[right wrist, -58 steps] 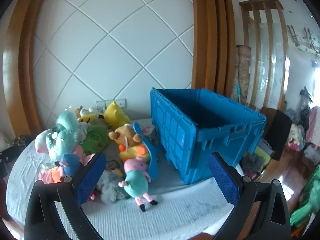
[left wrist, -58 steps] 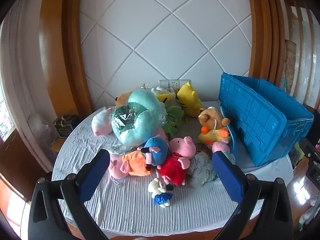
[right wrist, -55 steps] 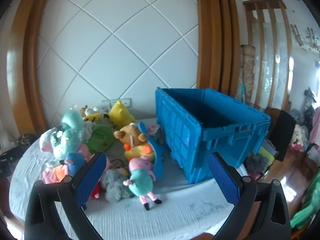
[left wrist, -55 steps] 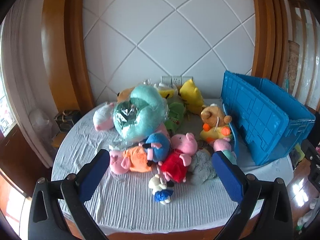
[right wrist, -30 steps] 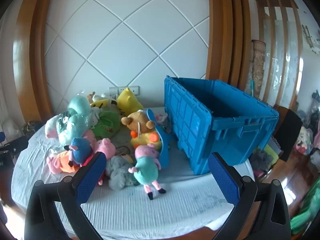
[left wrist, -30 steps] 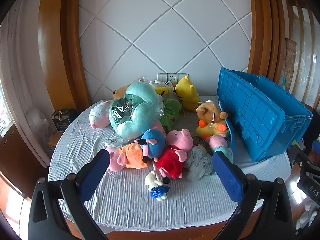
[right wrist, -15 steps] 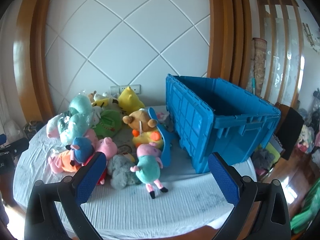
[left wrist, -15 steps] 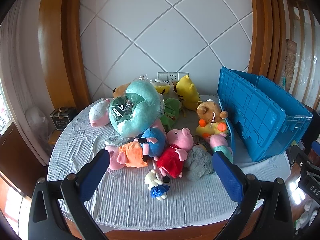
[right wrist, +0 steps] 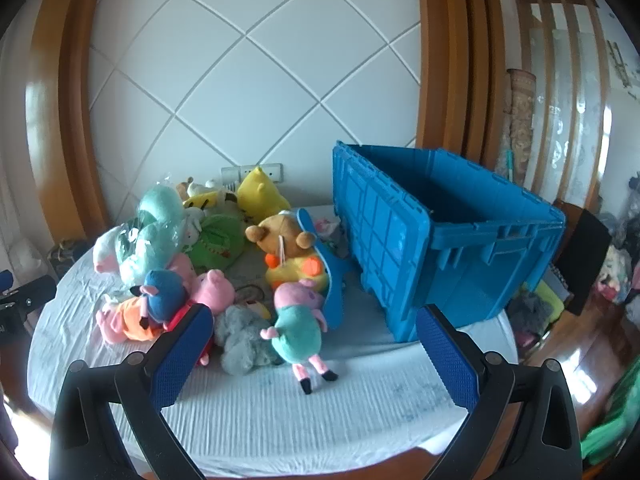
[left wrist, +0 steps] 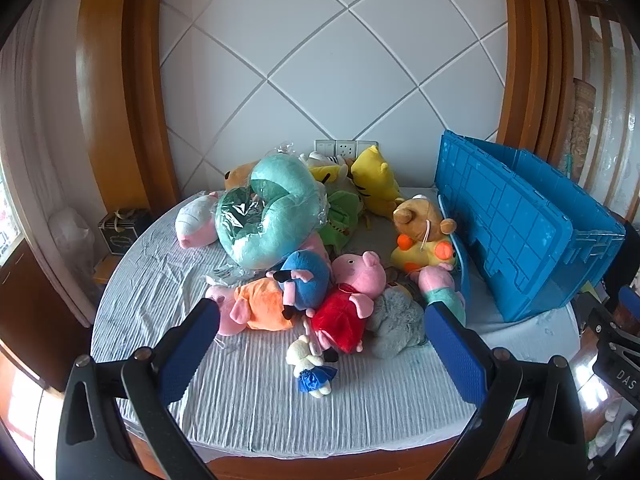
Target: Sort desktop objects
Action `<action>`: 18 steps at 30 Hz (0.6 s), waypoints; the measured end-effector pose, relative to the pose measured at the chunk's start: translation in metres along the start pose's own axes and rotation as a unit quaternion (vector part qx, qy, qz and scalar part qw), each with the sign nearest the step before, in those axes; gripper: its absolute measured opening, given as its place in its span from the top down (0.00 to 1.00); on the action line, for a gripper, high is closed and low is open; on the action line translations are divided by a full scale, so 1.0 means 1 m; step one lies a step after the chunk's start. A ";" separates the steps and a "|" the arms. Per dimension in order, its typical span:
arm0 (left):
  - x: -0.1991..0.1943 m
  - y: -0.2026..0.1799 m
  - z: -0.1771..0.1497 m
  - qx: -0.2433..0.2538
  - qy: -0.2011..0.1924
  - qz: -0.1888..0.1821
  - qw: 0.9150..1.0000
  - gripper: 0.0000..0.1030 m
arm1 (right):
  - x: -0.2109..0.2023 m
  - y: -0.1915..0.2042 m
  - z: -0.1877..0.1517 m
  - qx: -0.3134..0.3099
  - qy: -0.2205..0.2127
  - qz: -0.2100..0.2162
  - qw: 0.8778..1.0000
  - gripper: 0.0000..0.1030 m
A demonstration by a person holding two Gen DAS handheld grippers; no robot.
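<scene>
Blue plastic dominates the right of the table: a large open crate (right wrist: 448,248) stands on the white ribbed tablecloth (left wrist: 256,400), and the plush toys to be sorted lie heaped just beside its left wall. Both tools hang back over the near edge of the table. The left gripper (left wrist: 320,344) has its blue-padded jaws spread wide with nothing between them, and the right gripper (right wrist: 312,344) is likewise fully spread and empty.

Judging from this, the sorting has not yet started, or is between picks. It looks like the approach stage, before a first toy is chosen. The nearest candidates are the small white doll in a blue skirt (left wrist: 310,366) lying alone at the front of the pile, and the pig plush in a teal outfit (right wrist: 298,320), which stands near the crate's corner. The next move probably calls for one gripper to descend on one of these, close on its soft body, and carry it over the crate's rim.

Much is hard to read. The crate's floor is hidden behind its walls, so whether it already holds anything cannot be told. The grey plush (right wrist: 242,340) is partly covered by neighbours. The toys at the back, behind the teal neck pillow in plastic wrap (left wrist: 272,212) and the yellow plush (left wrist: 374,180), overlap too much to identify. A blue flap (right wrist: 332,280) leaning by the bear in a yellow outfit (right wrist: 288,252) may be a crate lid panel; that is uncertain.
</scene>
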State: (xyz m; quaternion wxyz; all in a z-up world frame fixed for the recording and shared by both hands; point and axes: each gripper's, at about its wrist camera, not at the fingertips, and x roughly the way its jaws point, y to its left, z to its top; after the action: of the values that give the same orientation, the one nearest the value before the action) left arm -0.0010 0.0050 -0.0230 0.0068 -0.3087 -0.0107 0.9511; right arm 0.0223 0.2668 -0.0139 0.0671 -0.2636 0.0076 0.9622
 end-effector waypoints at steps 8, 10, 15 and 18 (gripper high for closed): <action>0.007 0.005 -0.003 -0.009 0.011 0.013 1.000 0.00 | 0.017 0.002 -0.002 -0.005 0.013 0.022 1.000 0.00; 0.009 0.010 -0.005 -0.016 0.014 0.012 1.000 0.00 | 0.020 0.002 -0.003 -0.005 0.015 0.028 0.999 0.00; 0.027 0.030 -0.015 -0.043 0.042 0.012 0.998 0.00 | 0.036 0.005 -0.006 -0.008 0.023 0.051 0.998 0.00; 0.043 0.044 -0.025 -0.054 0.071 0.047 0.995 0.00 | 0.053 0.010 -0.011 -0.013 0.035 0.069 0.997 0.00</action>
State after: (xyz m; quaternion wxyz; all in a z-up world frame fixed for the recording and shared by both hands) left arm -0.0219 -0.0376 -0.0696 -0.0533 -0.3754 -0.0469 0.9241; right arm -0.0185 0.2627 -0.0506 -0.0031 -0.2971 0.0155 0.9547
